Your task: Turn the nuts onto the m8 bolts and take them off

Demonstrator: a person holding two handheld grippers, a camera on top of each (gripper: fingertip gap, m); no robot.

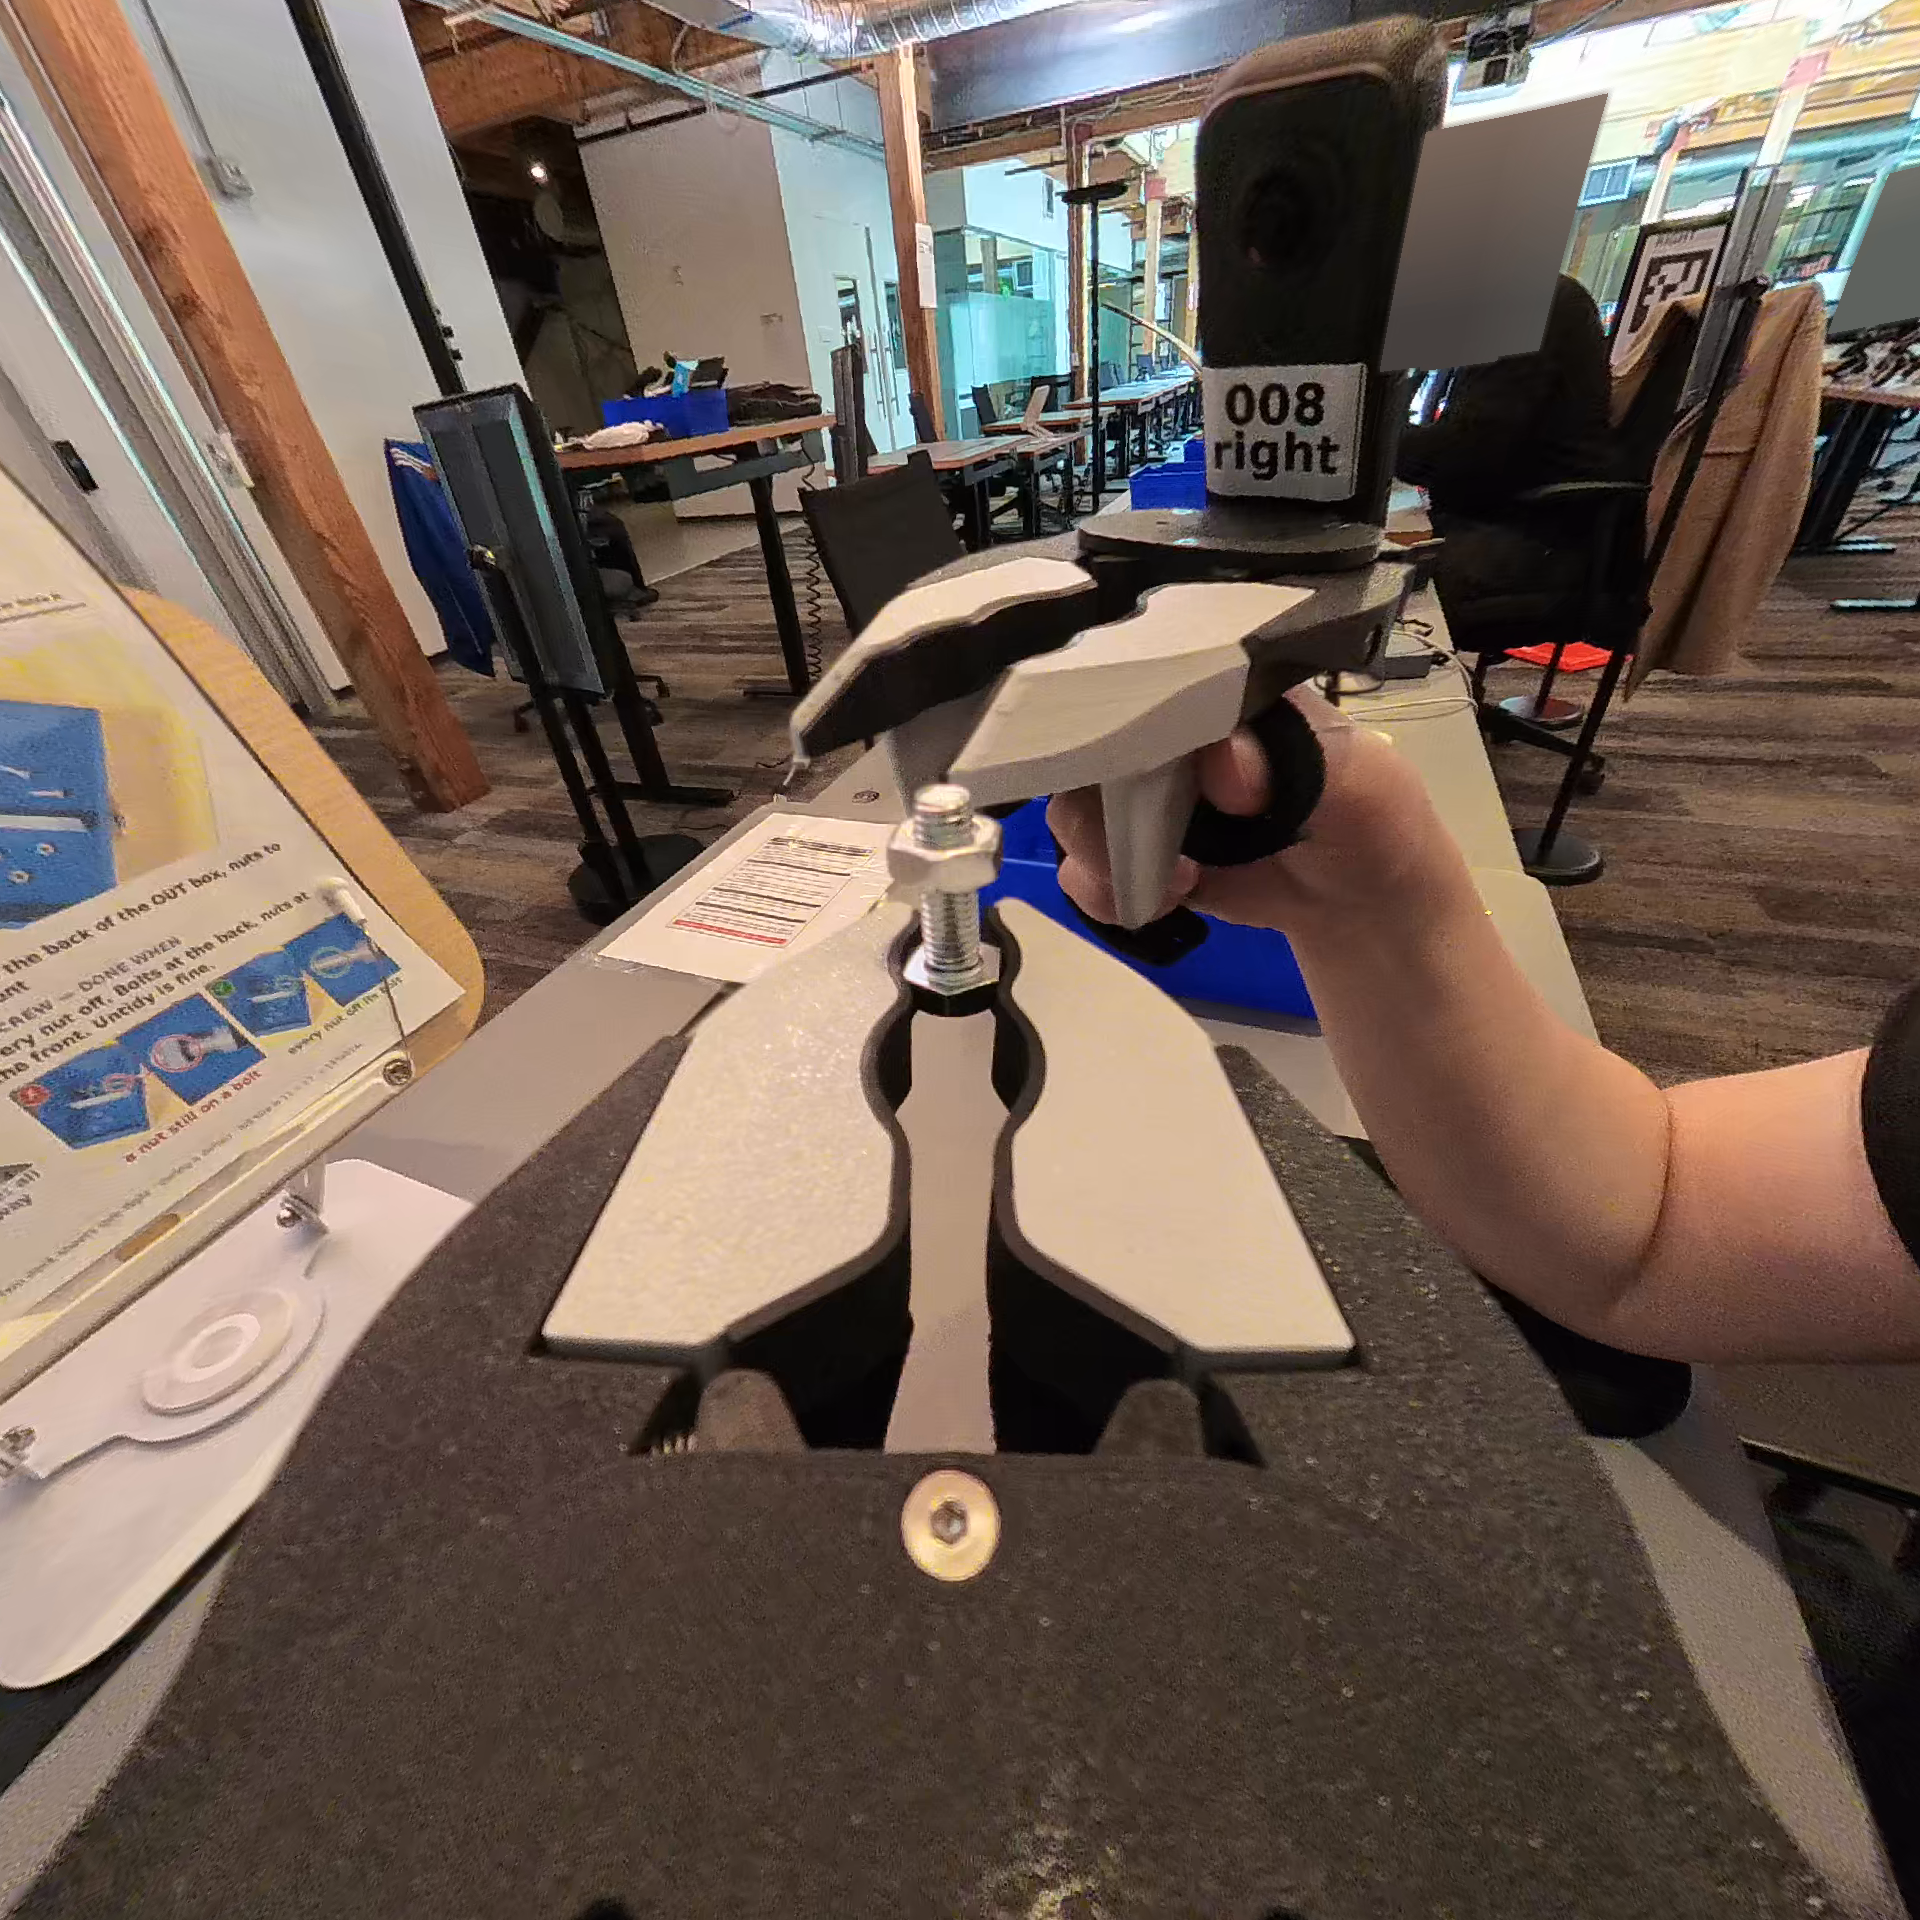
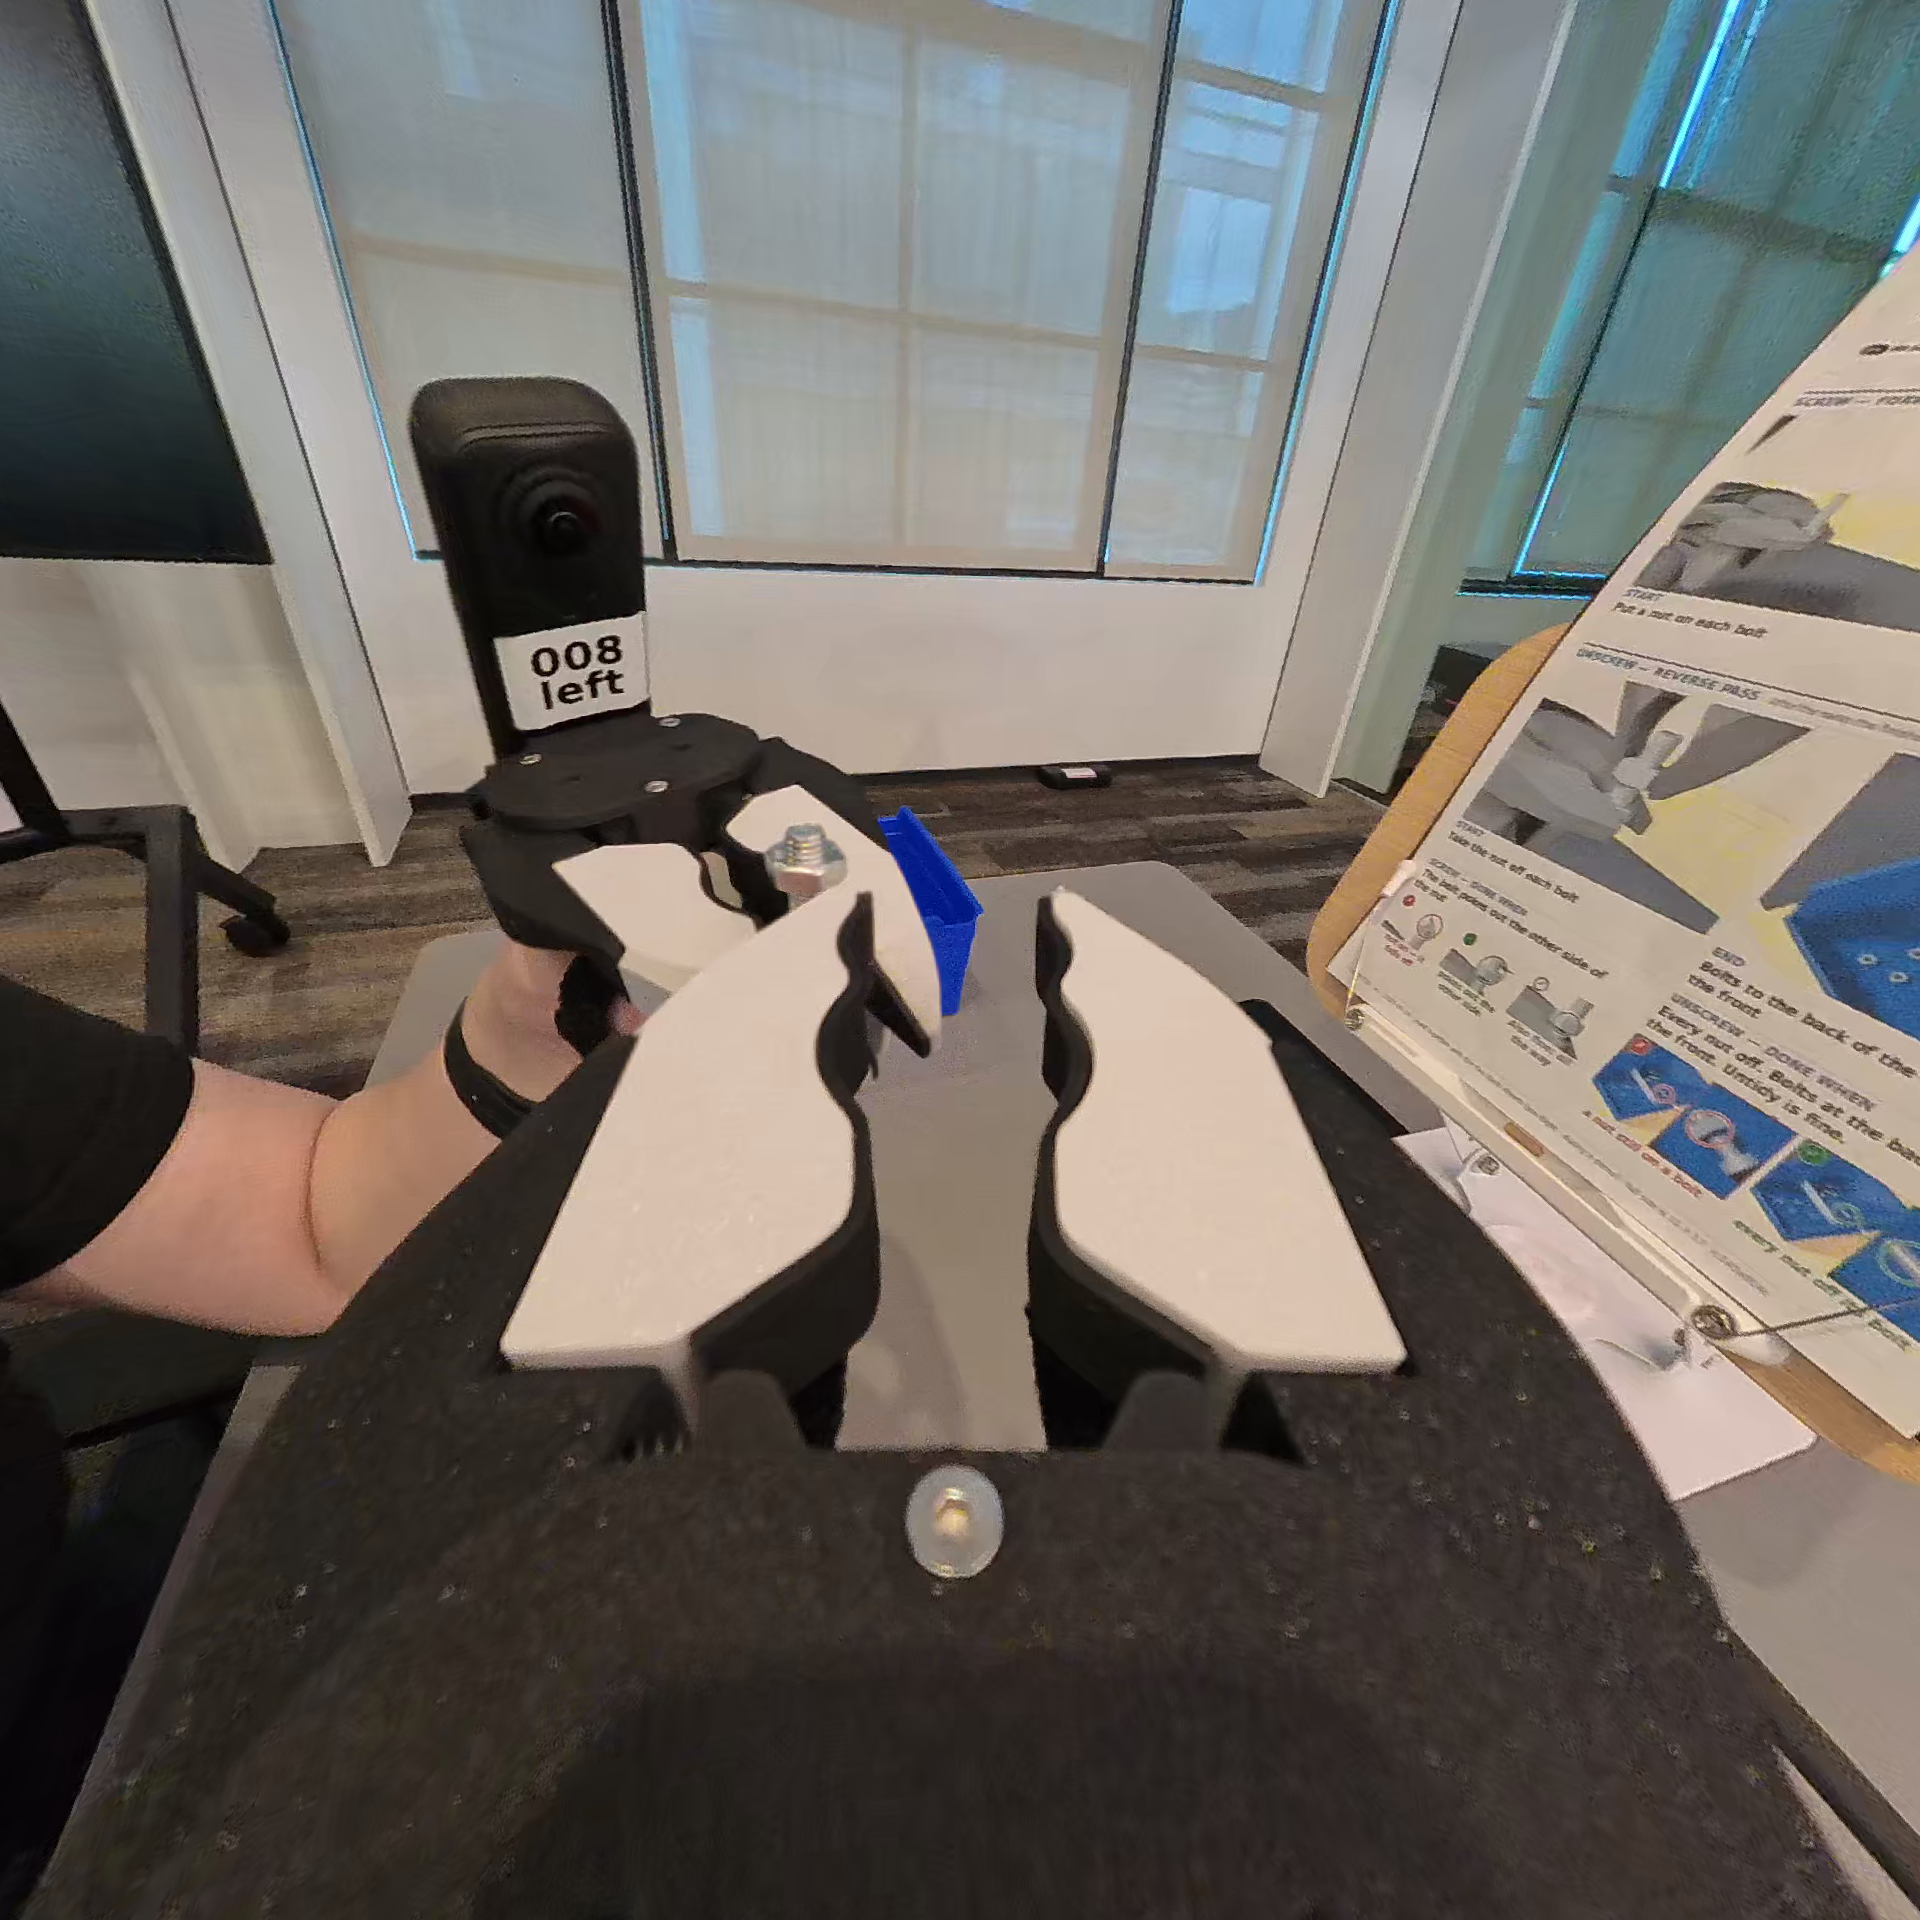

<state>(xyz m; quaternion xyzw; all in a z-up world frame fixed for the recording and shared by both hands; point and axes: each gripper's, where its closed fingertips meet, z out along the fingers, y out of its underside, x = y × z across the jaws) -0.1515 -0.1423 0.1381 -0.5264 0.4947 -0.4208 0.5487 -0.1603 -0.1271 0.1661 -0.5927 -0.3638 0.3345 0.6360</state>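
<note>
A silver M8 bolt (image 1: 948, 935) stands upright with its threaded end up. A hex nut (image 1: 943, 857) sits on the thread near the top. My left gripper (image 1: 951, 940) is shut on the bolt's lower end; the head is hidden between the fingers. My right gripper (image 1: 883, 758), held by a hand, is open and empty, just above and behind the bolt's top. In the right wrist view my right gripper (image 2: 951, 914) is open. The nut (image 2: 805, 868) and bolt lie left of it, beyond its left finger (image 2: 727, 1091), not between the jaws.
A blue bin (image 1: 1195, 956) stands on the grey table (image 1: 540, 1039) behind the grippers; it also shows in the right wrist view (image 2: 935, 914). An instruction board (image 1: 156, 935) on a stand is at the left, and shows at the right in the right wrist view (image 2: 1662, 935). A paper sheet (image 1: 769, 894) lies flat. Both grippers' tips are close together, under 4 cm apart.
</note>
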